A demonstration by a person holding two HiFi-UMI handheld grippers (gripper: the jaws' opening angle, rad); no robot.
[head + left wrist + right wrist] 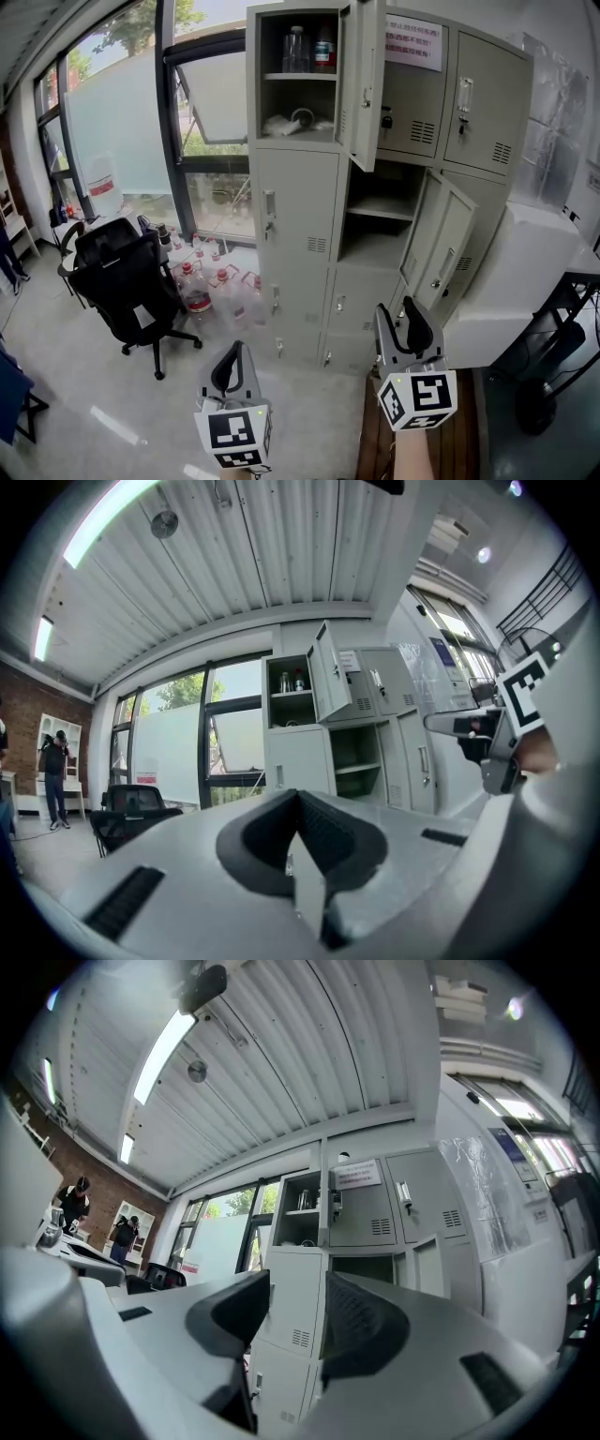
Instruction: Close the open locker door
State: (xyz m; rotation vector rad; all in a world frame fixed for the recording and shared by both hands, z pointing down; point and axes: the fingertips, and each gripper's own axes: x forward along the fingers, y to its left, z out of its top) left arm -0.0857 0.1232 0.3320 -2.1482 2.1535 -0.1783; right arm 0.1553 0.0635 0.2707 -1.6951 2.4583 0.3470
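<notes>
A grey locker bank (300, 225) stands ahead with two doors open. The upper door (367, 84) swings out from a compartment that holds bottles (295, 47) and a white bundle (286, 124). Below and to the right, the middle door (441, 244) hangs ajar beside an empty shelved compartment (380, 216). My left gripper (234, 364) is low, well short of the lockers, its pads (281, 822) meeting at the tips. My right gripper (405, 326) is held in front of the locker base, open and empty. Between its fingers (234, 1302) the upper door (323, 1206) shows edge-on.
A black office chair (122, 272) stands at the left by the window (122, 103), with several water bottles (211, 286) on the floor next to the lockers. A large white box (525, 272) sits on a frame right of the lockers. People (56, 780) stand far off.
</notes>
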